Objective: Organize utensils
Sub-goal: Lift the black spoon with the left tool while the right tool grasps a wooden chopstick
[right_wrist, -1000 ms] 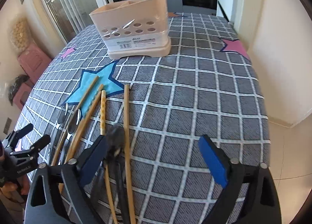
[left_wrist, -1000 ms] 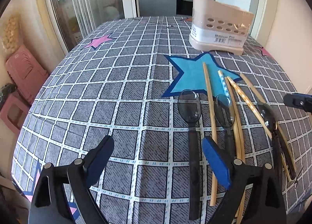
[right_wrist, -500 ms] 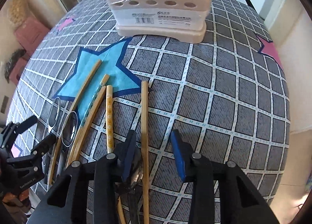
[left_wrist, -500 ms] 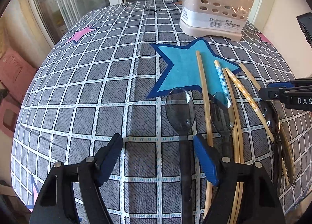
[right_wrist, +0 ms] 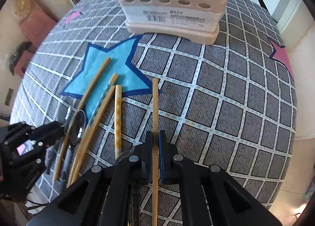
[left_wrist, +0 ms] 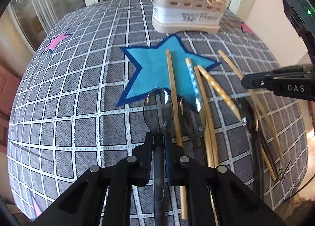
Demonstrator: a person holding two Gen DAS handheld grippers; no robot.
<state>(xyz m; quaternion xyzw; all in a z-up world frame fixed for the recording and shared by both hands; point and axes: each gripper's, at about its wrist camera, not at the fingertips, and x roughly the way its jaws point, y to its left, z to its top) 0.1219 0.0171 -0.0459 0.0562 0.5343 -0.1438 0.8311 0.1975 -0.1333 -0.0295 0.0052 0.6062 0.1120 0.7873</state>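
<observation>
My left gripper (left_wrist: 158, 139) is shut on the handle of a dark clear plastic spoon (left_wrist: 158, 105) that lies on the tablecloth, bowl pointing away. My right gripper (right_wrist: 155, 137) is shut on a plain bamboo chopstick (right_wrist: 155, 103), the rightmost of the pile. Between them lie a second dark spoon (left_wrist: 192, 119), a third spoon (left_wrist: 247, 115), several bamboo chopsticks (left_wrist: 172, 88) and patterned ones (right_wrist: 118, 111). The beige utensil holder (right_wrist: 171, 7) stands upright at the far side; it also shows in the left wrist view (left_wrist: 189, 9).
The table wears a grey checked cloth with a blue star (left_wrist: 155, 68) and pink stars (right_wrist: 281, 56). The right gripper's body (left_wrist: 279, 84) shows at the right of the left view. The table edge and a wall run along the right (right_wrist: 303, 107).
Both grippers have moved forward and down and closed: the left on the spoon handle, the right on the rightmost chopstick. Both were wide open a second ago.
</observation>
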